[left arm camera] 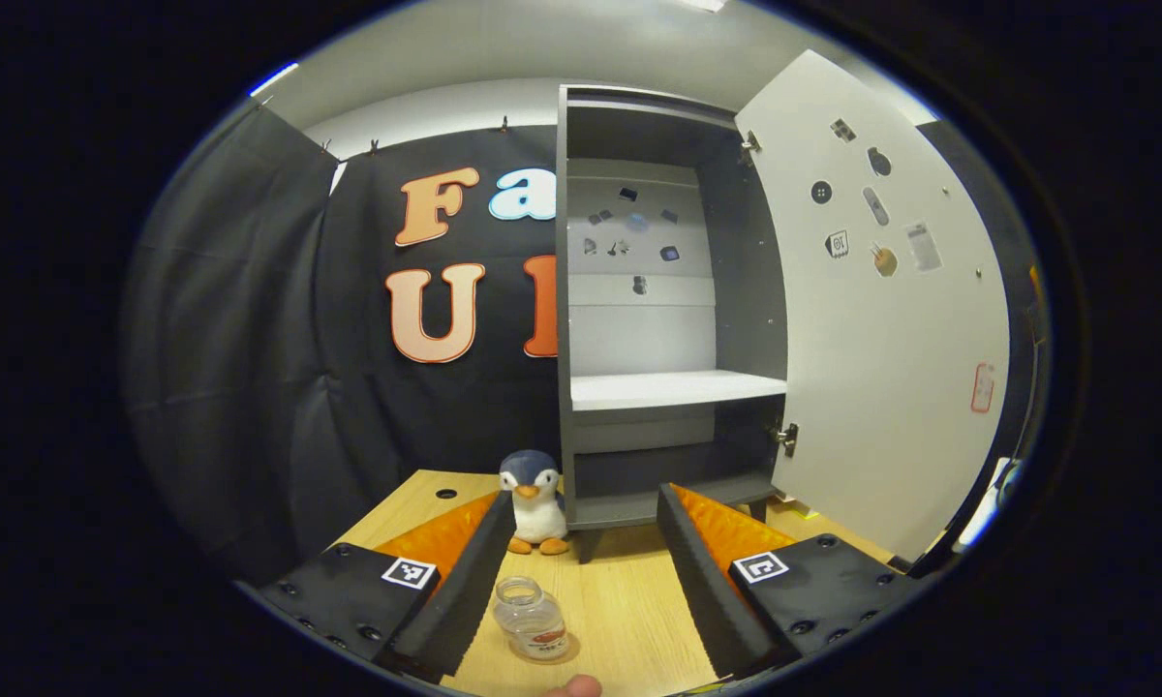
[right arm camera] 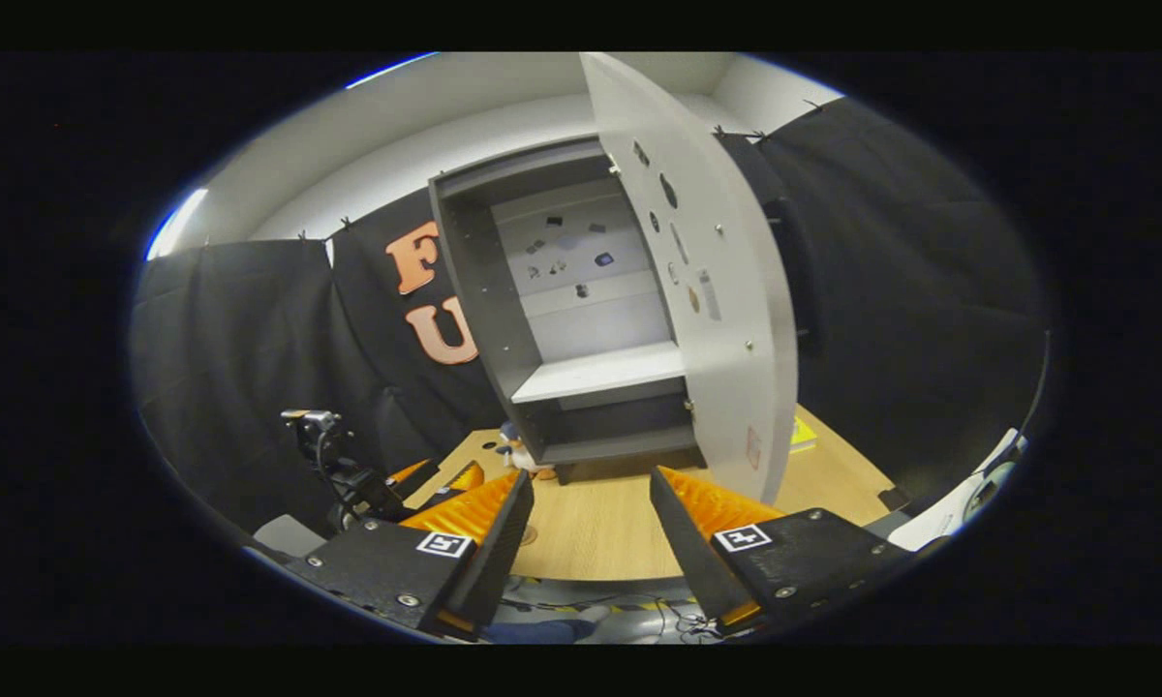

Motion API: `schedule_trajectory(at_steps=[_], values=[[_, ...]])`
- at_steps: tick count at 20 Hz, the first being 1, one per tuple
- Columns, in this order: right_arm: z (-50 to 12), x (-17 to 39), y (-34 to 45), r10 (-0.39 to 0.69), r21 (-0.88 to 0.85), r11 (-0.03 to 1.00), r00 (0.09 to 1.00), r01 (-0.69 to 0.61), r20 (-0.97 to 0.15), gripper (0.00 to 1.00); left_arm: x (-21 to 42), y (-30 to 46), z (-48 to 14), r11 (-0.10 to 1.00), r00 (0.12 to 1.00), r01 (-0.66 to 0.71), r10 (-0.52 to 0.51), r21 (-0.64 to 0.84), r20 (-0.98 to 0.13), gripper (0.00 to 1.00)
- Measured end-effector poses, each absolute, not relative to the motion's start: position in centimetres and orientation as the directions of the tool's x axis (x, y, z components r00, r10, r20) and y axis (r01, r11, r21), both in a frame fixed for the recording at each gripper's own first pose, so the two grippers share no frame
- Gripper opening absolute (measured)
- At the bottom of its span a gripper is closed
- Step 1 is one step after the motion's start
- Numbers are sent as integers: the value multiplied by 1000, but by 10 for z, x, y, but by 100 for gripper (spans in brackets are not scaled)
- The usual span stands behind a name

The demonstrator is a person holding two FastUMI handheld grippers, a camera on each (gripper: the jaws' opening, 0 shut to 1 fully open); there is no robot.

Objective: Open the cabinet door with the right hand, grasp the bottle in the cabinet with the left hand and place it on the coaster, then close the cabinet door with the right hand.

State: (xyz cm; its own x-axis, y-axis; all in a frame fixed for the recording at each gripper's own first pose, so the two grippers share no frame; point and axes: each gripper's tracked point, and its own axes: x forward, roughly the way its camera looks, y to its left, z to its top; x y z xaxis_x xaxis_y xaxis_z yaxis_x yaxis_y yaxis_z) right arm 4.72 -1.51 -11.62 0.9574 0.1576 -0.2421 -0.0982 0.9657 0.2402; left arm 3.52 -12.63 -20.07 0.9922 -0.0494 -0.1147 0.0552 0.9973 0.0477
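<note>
So the cabinet (left arm camera: pixel 668 290) stands with its shelves bare and the door (left arm camera: pixel 881 319) swung wide to the right. That door is the big risk now: in the right gripper view its edge (right arm camera: pixel 736 319) hangs just above and ahead of the right hand-held gripper (right arm camera: pixel 591 513), whose fingers are spread apart with nothing between them. If that one pushes too hard or off to the side, I reckon the door slams or the whole cabinet shifts on the worktop (left arm camera: pixel 629 600).

The penguin (left arm camera: pixel 535 503) sits right by the cabinet's front left corner, so a nudged cabinet could knock it over.

The bottle (left arm camera: pixel 532 620) stands upright on the coaster (left arm camera: pixel 554 655), between the fingers of the left hand-held gripper (left arm camera: pixel 581 571), which are wide apart and not touching it from what I can see. Looks like the placing is done, door closing left. The left finger (left arm camera: pixel 465 590) is just beside the bottle though, so pulling back at an angle could clip it and tip it off the coaster. It looks light and empty, so it wouldn't take much.
</note>
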Motion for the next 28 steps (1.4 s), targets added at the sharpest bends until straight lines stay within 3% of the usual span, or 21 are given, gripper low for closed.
schedule_trajectory(at_steps=[4, 10, 11, 17, 28], values=[[-73, 40, -70, 69, 215, 976, 987, -37, -144, 76, 34, -141, -165, 998, 991, 56, -57, -12, -120, 96], [-45, 62, -159, -17, 152, 988, 997, 28, -77, 77, 27, -146, -142, 995, 991, 69, -60, 69, -120, 98], [-46, 68, -168, -16, 150, 988, 997, 27, -71, 77, 25, -146, -140, 995, 990, 68, -59, 71, -126, 94], [-72, 112, -182, 28, 173, 985, 994, -10, -102, 80, 24, -129, -120, 994, 992, 50, -37, 102, -119, 96], [-66, 114, -141, 77, 111, 991, 994, -68, -81, 81, 42, -105, -116, 995, 992, 1, 11, 97, -126, 96]])
